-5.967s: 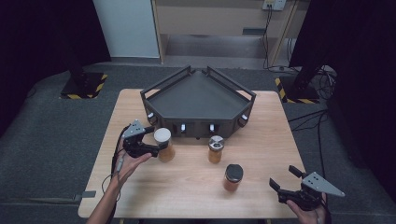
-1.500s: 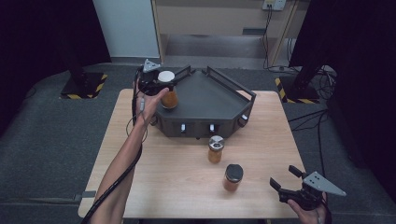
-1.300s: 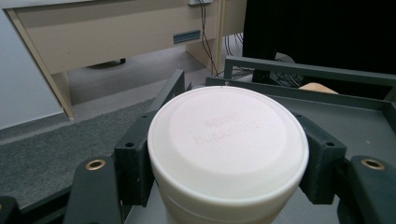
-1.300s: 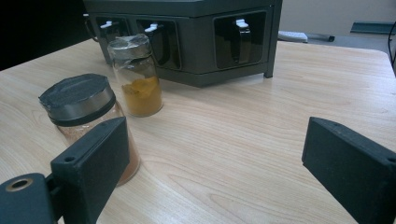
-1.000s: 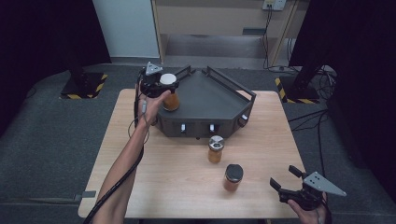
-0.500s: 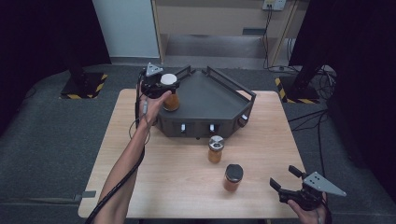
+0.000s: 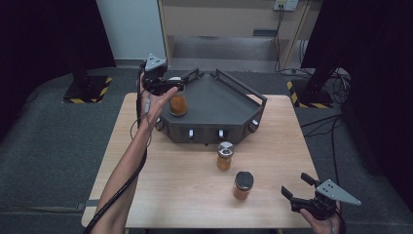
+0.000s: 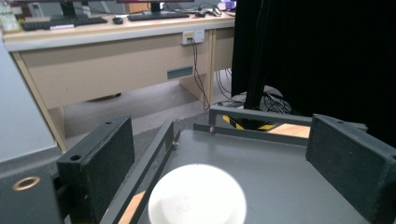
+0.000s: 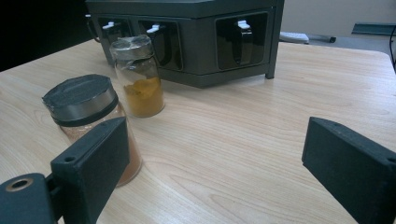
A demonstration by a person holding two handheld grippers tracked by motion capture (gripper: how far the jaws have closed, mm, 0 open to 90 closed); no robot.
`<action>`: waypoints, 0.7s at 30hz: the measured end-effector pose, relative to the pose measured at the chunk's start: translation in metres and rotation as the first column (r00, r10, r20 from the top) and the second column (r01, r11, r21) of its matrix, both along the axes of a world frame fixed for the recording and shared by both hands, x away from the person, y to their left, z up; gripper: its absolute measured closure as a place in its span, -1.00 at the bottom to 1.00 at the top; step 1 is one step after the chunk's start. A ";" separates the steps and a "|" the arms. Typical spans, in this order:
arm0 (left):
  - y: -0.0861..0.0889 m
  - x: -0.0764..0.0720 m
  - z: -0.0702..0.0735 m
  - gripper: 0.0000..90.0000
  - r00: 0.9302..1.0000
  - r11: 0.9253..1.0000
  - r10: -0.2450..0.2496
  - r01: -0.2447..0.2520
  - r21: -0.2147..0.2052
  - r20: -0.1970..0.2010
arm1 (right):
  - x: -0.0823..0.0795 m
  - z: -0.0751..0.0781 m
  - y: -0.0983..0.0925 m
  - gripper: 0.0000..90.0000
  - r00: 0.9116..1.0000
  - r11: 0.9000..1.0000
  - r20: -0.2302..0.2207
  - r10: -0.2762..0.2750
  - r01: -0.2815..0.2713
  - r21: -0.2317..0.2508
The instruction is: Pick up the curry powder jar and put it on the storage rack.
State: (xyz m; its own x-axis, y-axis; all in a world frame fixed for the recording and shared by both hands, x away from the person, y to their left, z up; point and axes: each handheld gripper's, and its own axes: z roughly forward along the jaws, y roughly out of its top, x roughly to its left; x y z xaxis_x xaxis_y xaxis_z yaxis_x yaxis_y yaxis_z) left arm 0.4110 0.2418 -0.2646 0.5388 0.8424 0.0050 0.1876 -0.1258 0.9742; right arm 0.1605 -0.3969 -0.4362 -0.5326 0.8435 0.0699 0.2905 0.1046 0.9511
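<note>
Your left gripper (image 7: pixel 168 87) hangs over the rack's (image 7: pixel 229 105) left rear corner with its jaws spread; they have just been opening, and the white-lidded jar (image 7: pixel 178 101) stands free below them, its pads clear of it. In the left gripper view the white lid (image 8: pixel 197 196) sits low between the two black jaws, nearer the left one, with nothing pressing on it. The jar rests upright on the rack's grey top, close to the left rail (image 8: pixel 149 163). Your left forearm (image 7: pixel 127 165) stretches up from the table's near edge to reach it.

Your right gripper (image 7: pixel 298 195) rests at the near right corner of the table (image 7: pixel 146 195), jaws wide and empty. Just left of it stands the black-lidded jar (image 7: pixel 243 185); in the right gripper view that jar (image 9: pixel 88 112) is partly behind the left jaw. Beyond it, the silver-lidded jar (image 7: pixel 224 155) stands near the rack's front face. Both jars are upright and apart.
</note>
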 end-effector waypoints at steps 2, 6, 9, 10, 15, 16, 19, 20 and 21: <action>0.002 -0.004 0.004 -0.85 1.000 1.000 -0.021 0.021 -0.003 0.005 | 0.000 0.000 0.000 -0.83 1.000 1.000 0.000 0.001 -0.001 0.001; 0.005 -0.014 0.008 -0.83 0.999 0.999 -0.037 0.038 -0.020 0.024 | 0.000 0.000 0.000 -0.83 1.000 1.000 -0.001 0.005 -0.005 0.002; 0.009 -0.021 0.009 -0.84 0.998 0.998 -0.057 0.058 -0.027 0.027 | 0.000 0.000 0.000 -0.83 1.000 1.000 -0.001 0.002 -0.002 0.003; 0.010 -0.025 0.009 -0.84 0.998 0.998 -0.060 0.061 -0.025 0.034 | 0.000 0.000 0.000 -0.83 1.000 1.000 -0.002 0.002 -0.002 0.003; 0.016 -0.042 0.010 -0.85 0.995 0.996 -0.082 0.084 -0.023 0.048 | 0.000 0.000 0.000 -0.83 1.000 1.000 -0.003 0.002 -0.002 0.001; 0.017 -0.046 0.010 -0.85 0.995 0.996 -0.084 0.085 -0.016 0.051 | 0.000 0.000 0.000 -0.83 1.000 1.000 -0.004 0.001 -0.001 0.001; 0.023 -0.058 0.007 -0.84 0.993 0.995 -0.097 0.099 -0.024 0.059 | 0.000 0.001 0.000 -0.83 1.000 1.000 -0.002 0.001 -0.001 0.000; 0.024 -0.062 0.007 -0.85 0.993 0.994 -0.102 0.103 -0.021 0.063 | 0.000 0.001 0.000 -0.83 1.000 1.000 -0.002 0.001 -0.001 -0.001; 0.026 -0.065 0.006 -0.85 0.992 0.994 -0.107 0.108 -0.016 0.068 | 0.000 0.001 0.000 -0.83 1.000 1.000 -0.002 0.001 -0.001 -0.001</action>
State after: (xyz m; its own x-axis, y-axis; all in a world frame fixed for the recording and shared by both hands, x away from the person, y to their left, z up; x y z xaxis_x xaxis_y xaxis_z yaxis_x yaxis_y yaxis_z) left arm 0.3455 0.2676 -0.2582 0.6252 0.7800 0.0278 0.1087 -0.1223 0.9865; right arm 0.1605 -0.3965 -0.4356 -0.5336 0.8429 0.0700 0.2924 0.1062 0.9504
